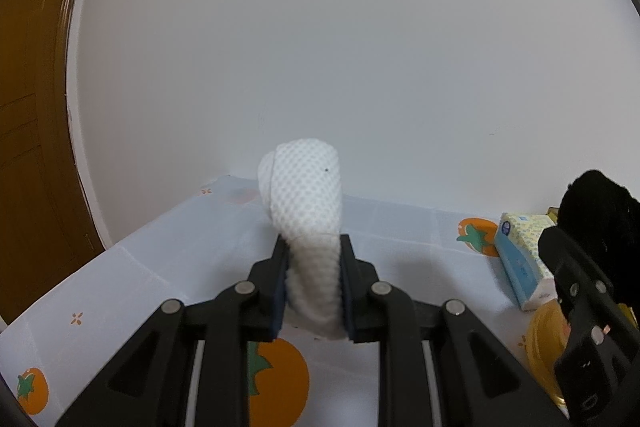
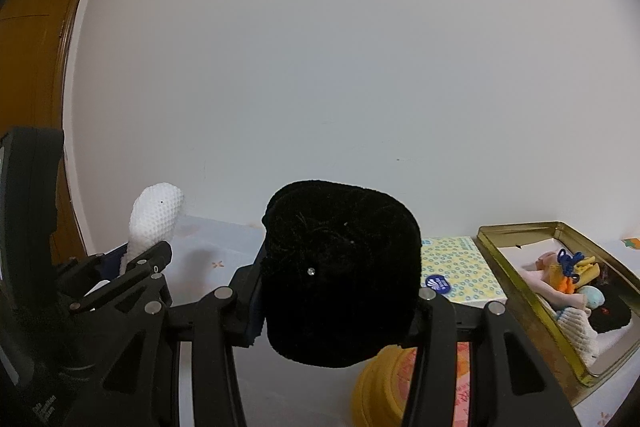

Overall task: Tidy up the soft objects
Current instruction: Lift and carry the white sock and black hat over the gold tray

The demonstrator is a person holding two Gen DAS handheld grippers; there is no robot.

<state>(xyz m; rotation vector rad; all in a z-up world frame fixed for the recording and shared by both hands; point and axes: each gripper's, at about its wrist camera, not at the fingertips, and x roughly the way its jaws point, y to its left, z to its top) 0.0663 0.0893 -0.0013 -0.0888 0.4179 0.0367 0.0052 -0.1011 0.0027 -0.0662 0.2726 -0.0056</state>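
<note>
My left gripper (image 1: 314, 287) is shut on a rolled white mesh cloth (image 1: 306, 195), which stands up between the pads above the table. The same white cloth (image 2: 154, 219) shows at the left of the right wrist view. My right gripper (image 2: 338, 303) is shut on a thick black fuzzy bundle (image 2: 340, 275) that fills the gap between its pads. That black bundle (image 1: 600, 215) is at the right edge of the left wrist view. A gold tin (image 2: 516, 283) at the right holds several soft items, pink, yellow, blue, black and white.
A white tablecloth (image 1: 160, 259) printed with orange fruit covers the table, which meets a white wall behind. A patterned tissue pack (image 2: 460, 271) lies beside the tin. A yellow lid (image 2: 378, 387) sits under my right gripper. A brown wooden door (image 1: 28, 147) stands at the left.
</note>
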